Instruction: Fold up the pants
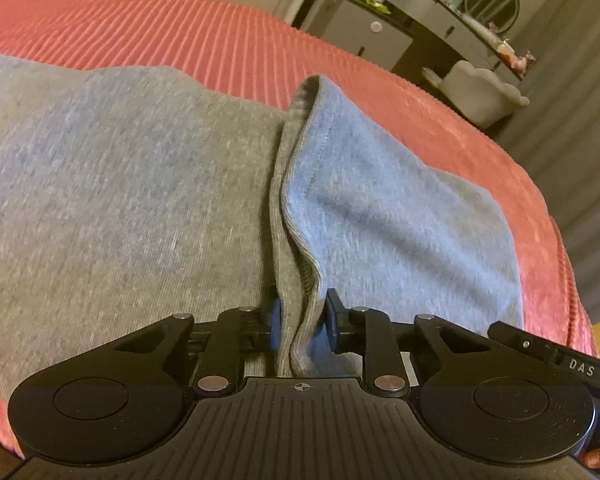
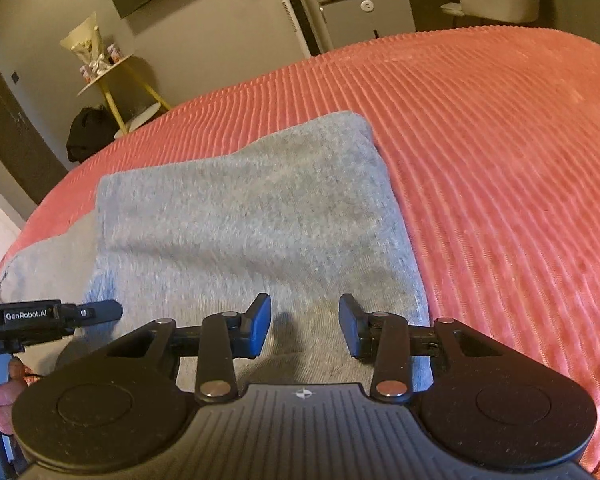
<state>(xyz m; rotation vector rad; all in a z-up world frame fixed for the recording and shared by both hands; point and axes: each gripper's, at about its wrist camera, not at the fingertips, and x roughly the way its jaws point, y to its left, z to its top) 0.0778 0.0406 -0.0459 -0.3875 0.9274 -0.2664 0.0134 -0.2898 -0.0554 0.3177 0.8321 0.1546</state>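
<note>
Your left gripper point(image 1: 302, 330) has its 2 fingers pinched on a raised hem fold of the pants point(image 1: 120, 184). Your right gripper point(image 2: 305, 330) holds nothing, its 2 fingers spread wide just above the cloth. The 1 grey pair lies partly folded near the bed's point(image 2: 500, 160) left edge. Beyond the far edge stand 1 chair point(image 1: 484, 92), 1 dresser point(image 1: 420, 36), 1 yellow-legged stand point(image 2: 116, 80).

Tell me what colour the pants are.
Heather grey pants, lying on a coral ribbed bedspread; clearest in the right wrist view.
</note>
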